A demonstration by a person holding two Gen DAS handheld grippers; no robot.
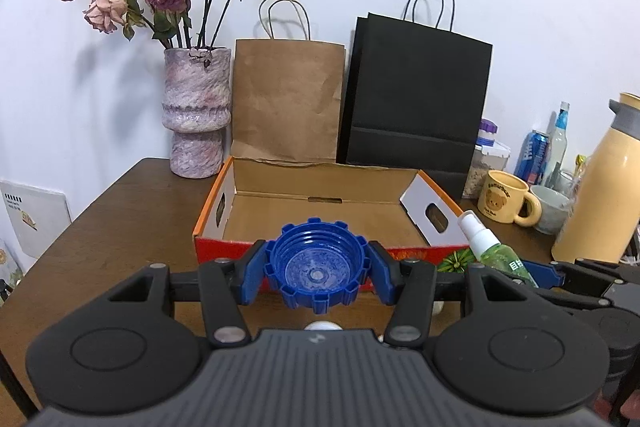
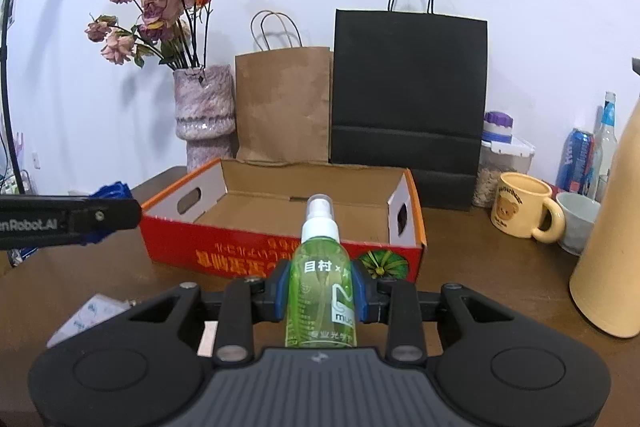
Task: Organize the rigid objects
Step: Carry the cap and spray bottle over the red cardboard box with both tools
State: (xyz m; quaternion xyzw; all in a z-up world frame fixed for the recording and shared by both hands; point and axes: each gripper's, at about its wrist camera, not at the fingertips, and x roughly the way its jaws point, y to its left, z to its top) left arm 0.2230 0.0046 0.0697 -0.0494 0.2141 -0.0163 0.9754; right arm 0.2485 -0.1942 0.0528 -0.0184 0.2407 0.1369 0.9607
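Note:
My left gripper [image 1: 318, 269] is shut on a big blue ribbed cap [image 1: 317, 261], held above the table just in front of the open orange cardboard box [image 1: 208, 211]. My right gripper [image 2: 320, 291] is shut on a green spray bottle [image 2: 320, 291] with a white nozzle, held upright in front of the same box [image 2: 416, 211]. The bottle also shows at the right of the left wrist view [image 1: 496, 251]. The left gripper's side with the blue cap [image 2: 110, 193] shows at the left of the right wrist view. Nothing shows inside the box.
A pink vase of dried roses [image 1: 198, 115], a brown paper bag [image 1: 288, 103] and a black paper bag [image 1: 416, 99] stand behind the box. A yellow bear mug [image 2: 520, 205], grey cup [image 2: 576, 223], cream thermos [image 2: 612, 247], can and bottles stand at the right. A small packet [image 2: 86, 317] lies at front left.

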